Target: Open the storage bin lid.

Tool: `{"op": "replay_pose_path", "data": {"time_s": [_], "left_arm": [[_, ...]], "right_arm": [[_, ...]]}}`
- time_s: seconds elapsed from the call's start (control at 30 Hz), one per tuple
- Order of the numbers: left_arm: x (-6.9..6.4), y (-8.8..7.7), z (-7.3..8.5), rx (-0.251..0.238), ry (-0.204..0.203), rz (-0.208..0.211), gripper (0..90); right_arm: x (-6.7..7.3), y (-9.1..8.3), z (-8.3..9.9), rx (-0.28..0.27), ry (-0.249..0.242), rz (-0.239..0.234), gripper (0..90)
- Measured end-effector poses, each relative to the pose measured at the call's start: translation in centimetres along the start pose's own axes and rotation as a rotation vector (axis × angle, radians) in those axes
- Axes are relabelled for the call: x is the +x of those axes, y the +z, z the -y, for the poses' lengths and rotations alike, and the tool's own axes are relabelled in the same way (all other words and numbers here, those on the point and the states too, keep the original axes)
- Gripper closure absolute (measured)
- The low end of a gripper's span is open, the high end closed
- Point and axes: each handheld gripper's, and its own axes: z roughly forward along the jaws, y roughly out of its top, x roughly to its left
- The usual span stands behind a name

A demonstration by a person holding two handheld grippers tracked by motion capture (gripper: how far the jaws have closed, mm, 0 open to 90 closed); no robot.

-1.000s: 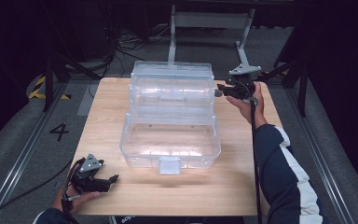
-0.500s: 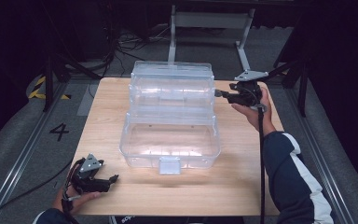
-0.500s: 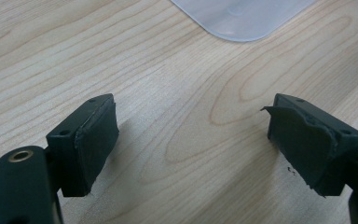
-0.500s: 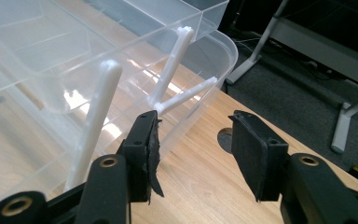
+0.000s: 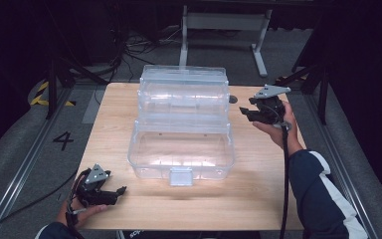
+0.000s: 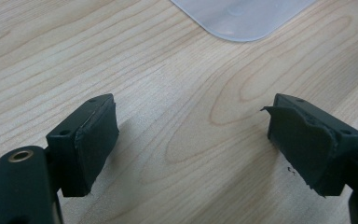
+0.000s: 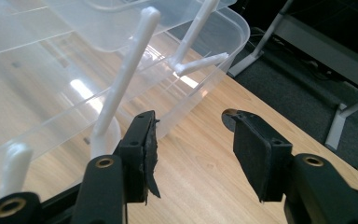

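Observation:
A clear plastic tiered box (image 5: 181, 144) stands open in the middle of the wooden table (image 5: 258, 194), its trays stepped back and a latch at its front. My right gripper (image 5: 244, 112) hovers just right of the box's upper trays, pointing at them. Its jaws have just been opening and hold nothing. The right gripper view has the box wall (image 7: 51, 79) and its white hinge arms (image 7: 121, 70) close at left, ahead of the right gripper (image 7: 191, 126). My left gripper (image 5: 122, 191) rests at the table's near left corner, open over bare wood (image 6: 191, 116), with a box corner (image 6: 242, 18) ahead.
A grey metal frame (image 5: 224, 22) stands on the floor behind the table. Floor rails and a painted "4" (image 5: 62, 140) lie to the left. A small dark hole (image 5: 233, 99) sits in the tabletop right of the box.
My right gripper has drawn away from the box's side toward the right, and its jaws stand wider. The left gripper has not moved.

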Motion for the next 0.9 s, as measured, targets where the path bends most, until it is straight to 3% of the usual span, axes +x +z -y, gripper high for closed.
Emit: {"op": "replay_pose_path", "data": {"time_s": [0.3, 0.9], "left_arm": [[0.0, 0.0, 0.0, 0.000, 0.003, 0.000, 16.4], [0.0, 0.0, 0.0, 0.000, -0.002, -0.002, 16.4]], "right_arm": [[1.1, -1.1, 1.8, 0.038, -0.028, -0.011, 48.4], [3.2, -3.1, 7.0, 0.029, -0.039, -0.007, 38.2]]}}
